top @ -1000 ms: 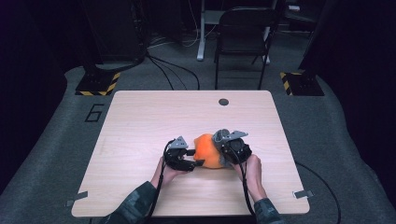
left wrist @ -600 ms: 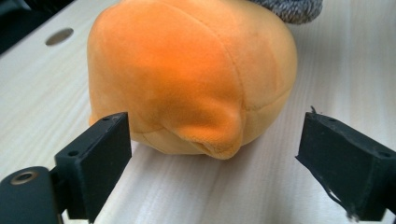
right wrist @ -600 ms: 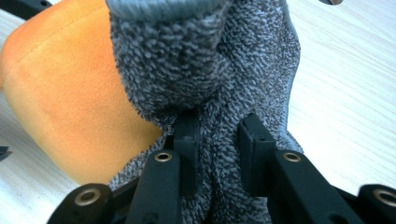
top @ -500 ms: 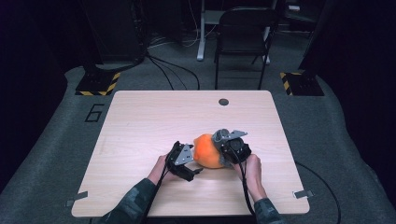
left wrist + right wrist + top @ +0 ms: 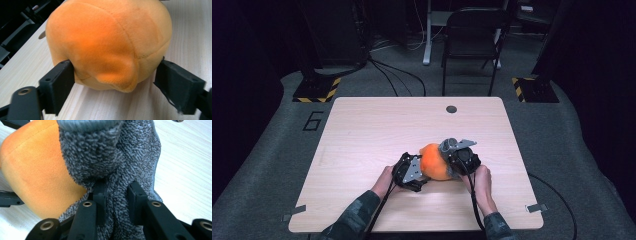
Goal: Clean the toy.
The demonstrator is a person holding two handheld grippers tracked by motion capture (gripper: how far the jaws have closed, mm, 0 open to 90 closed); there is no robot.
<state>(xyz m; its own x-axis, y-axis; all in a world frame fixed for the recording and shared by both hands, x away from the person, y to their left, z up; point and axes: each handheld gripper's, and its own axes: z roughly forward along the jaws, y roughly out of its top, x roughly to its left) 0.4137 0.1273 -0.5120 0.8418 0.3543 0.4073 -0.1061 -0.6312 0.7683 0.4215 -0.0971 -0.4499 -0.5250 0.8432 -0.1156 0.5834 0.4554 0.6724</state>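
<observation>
An orange plush toy with a grey fuzzy part lies on the wooden table, near its front middle. My left gripper is at the toy's left side. In the left gripper view its jaws have just been closing with the orange plush body between them, and both pads touch its sides. My right gripper is at the toy's right side. In the right gripper view it is shut on a fold of the grey fuzzy fabric, with the orange body to the left.
A small dark round disc sits near the table's far edge. A black chair stands beyond the table, with cables on the floor around it. Bare tabletop stretches to the left and behind the toy.
My left gripper has shifted slightly toward the near edge beside the toy. The right gripper and the toy have stayed put.
</observation>
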